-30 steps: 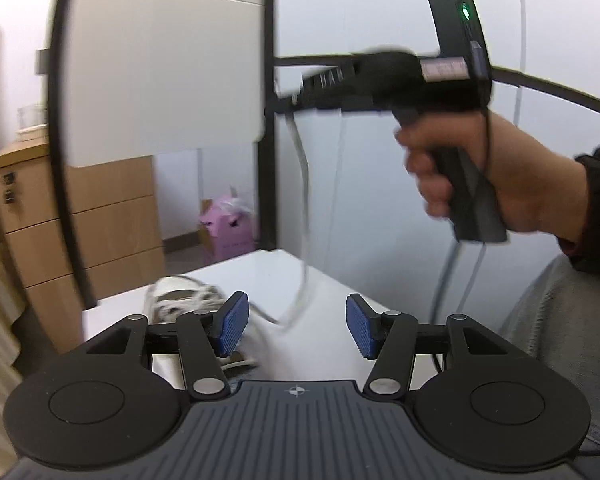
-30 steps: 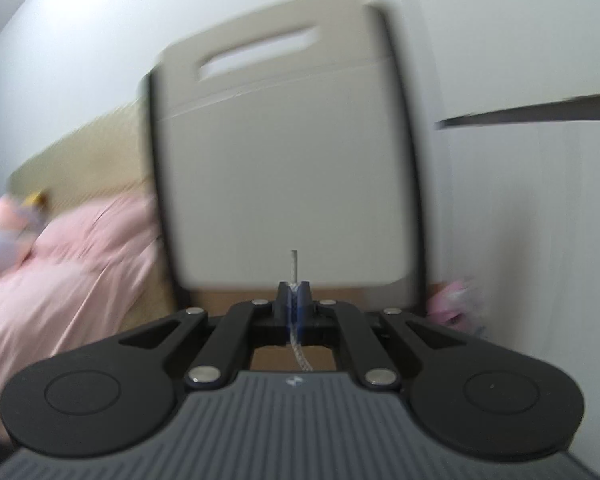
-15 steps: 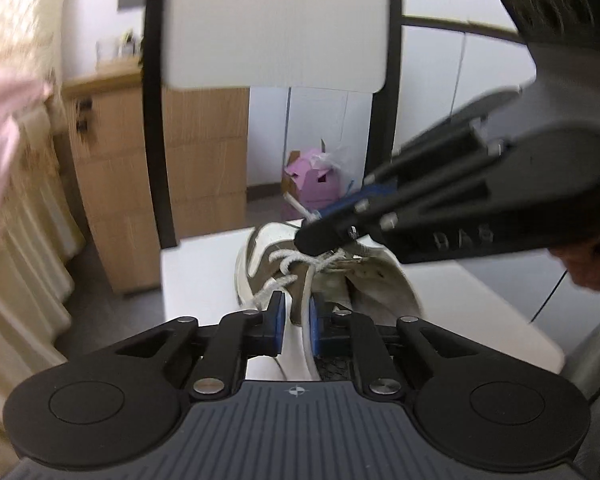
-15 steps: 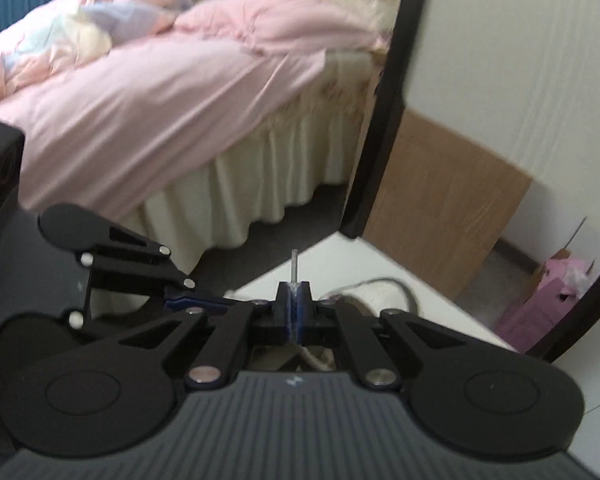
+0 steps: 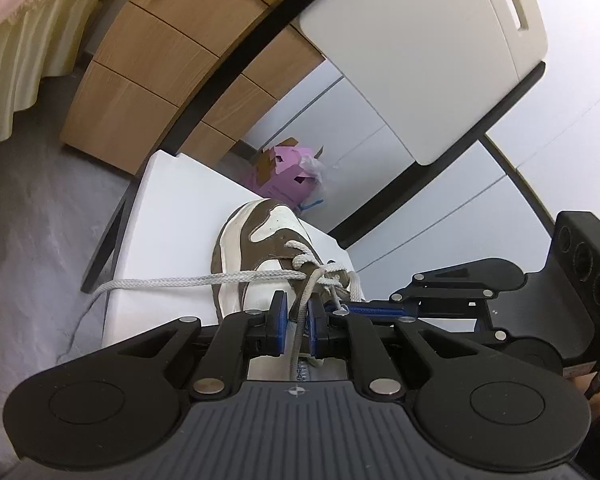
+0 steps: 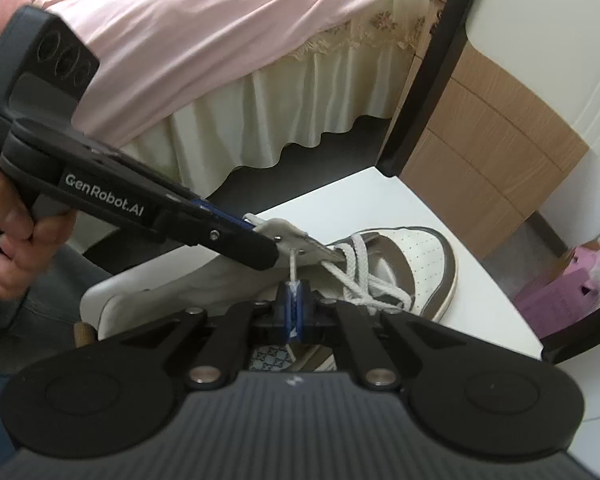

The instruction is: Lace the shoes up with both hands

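A brown and white sneaker (image 5: pixel 260 240) lies on a small white table (image 5: pixel 180 200), toe pointing away. My left gripper (image 5: pixel 296 314) is shut on the shoe's eyelet flap (image 6: pixel 288 236) and holds it up off the shoe. My right gripper (image 6: pixel 294 308) is shut on the white lace end (image 6: pixel 293 272), just below that flap. The short strand runs up to an eyelet in the flap. In the left wrist view the right gripper (image 5: pixel 340 307) comes in from the right, tips touching the laces. Another lace strand (image 5: pixel 180 280) trails left over the table edge.
A bed with a pink cover (image 6: pixel 180 40) stands to the left. Wooden drawers (image 5: pixel 140 80) and a pink box (image 5: pixel 288 172) are beyond the table. A white panel in a black frame (image 5: pixel 420 60) rises behind it. A person's hand (image 6: pixel 4 220) grips the left handle.
Both grippers came down from mid-air to the shoe. The left went from open to shut on the eyelet flap. The right stayed shut on the lace end.
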{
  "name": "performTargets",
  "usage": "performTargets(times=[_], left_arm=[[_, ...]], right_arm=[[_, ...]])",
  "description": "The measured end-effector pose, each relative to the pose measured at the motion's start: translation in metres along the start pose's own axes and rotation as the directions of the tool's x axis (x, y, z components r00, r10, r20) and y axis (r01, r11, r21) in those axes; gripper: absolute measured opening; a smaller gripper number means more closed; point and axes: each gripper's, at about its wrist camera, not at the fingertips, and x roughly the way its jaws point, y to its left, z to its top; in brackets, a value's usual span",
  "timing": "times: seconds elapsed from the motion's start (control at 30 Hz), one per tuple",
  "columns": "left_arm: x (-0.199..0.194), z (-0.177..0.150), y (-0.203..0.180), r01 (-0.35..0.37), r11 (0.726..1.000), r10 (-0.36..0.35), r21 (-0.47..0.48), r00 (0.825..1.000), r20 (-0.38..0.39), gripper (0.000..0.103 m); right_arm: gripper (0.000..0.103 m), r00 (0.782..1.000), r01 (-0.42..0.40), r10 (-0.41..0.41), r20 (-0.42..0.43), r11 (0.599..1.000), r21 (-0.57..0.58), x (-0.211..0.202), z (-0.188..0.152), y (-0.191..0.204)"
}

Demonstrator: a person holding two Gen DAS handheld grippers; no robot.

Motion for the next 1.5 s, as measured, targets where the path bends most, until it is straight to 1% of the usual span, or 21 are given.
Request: performTargets(times=[0.13, 0.27, 0.37, 0.53, 0.73, 0.87, 0.97, 1.1, 1.2, 1.27, 1.37, 1.43, 1.5], left_arm=[[-0.001, -0.001, -0.004, -0.014, 0.999, 0.014, 0.038, 1.000, 0.005, 0.012], [-0.002, -0.002, -0.010, -0.043, 0.994, 0.042, 0.101, 0.999, 0.013, 0.012], [-0.003, -0.003, -0.014, -0.056, 0.991, 0.054, 0.125, 0.998, 0.018, 0.012], [-0.003, -0.002, -0.012, -0.052, 0.992, 0.051, 0.115, 0.999, 0.015, 0.012], [-0.003, 0.000, -0.009, -0.043, 0.995, 0.042, 0.089, 0.999, 0.009, 0.012], [-0.003, 0.000, -0.009, -0.044, 0.995, 0.043, 0.093, 0.999, 0.008, 0.012], [-0.003, 0.000, -0.011, -0.053, 0.992, 0.052, 0.116, 0.999, 0.010, 0.012], [-0.001, -0.005, -0.025, -0.095, 0.969, 0.091, 0.230, 0.995, 0.027, 0.012], [0.000, -0.007, -0.031, -0.113, 0.951, 0.108, 0.287, 0.994, 0.033, 0.012], [0.001, -0.009, -0.034, -0.122, 0.942, 0.117, 0.312, 0.992, 0.035, 0.012], [0.003, -0.010, -0.037, -0.136, 0.929, 0.131, 0.344, 0.991, 0.039, 0.012], [0.004, -0.011, -0.039, -0.145, 0.920, 0.140, 0.365, 0.989, 0.041, 0.012], [0.005, -0.013, -0.042, -0.157, 0.904, 0.153, 0.397, 0.987, 0.043, 0.012]], right_arm=[[0.002, 0.999, -0.032, 0.032, -0.003, 0.996, 0.083, 0.000, 0.002, -0.011], [0.002, 0.999, -0.029, 0.032, -0.025, 0.993, 0.112, 0.004, 0.008, -0.013], [0.002, 0.998, -0.016, 0.022, -0.055, 0.994, 0.110, 0.007, 0.014, -0.011], [0.001, 0.996, 0.007, 0.002, -0.091, 0.995, 0.100, 0.013, 0.020, -0.009], [0.001, 0.993, 0.012, -0.001, -0.114, 0.995, 0.101, 0.018, 0.023, -0.009], [0.001, 0.991, 0.013, 0.001, -0.136, 0.995, 0.098, 0.024, 0.027, -0.006], [0.000, 0.988, 0.030, -0.016, -0.152, 0.996, 0.087, 0.026, 0.029, -0.004], [0.001, 0.989, 0.054, -0.039, -0.144, 0.993, 0.105, 0.025, 0.029, -0.006], [0.001, 0.988, 0.092, -0.077, -0.137, 0.990, 0.104, 0.025, 0.028, -0.007], [0.001, 0.985, 0.118, -0.106, -0.134, 0.989, 0.086, 0.024, 0.028, -0.006], [0.003, 0.985, 0.128, -0.120, -0.122, 0.990, 0.061, 0.023, 0.026, -0.002], [0.003, 0.986, 0.128, -0.121, -0.111, 0.990, 0.055, 0.022, 0.025, -0.001], [0.003, 0.989, 0.116, -0.110, -0.098, 0.991, 0.062, 0.021, 0.024, -0.002]])
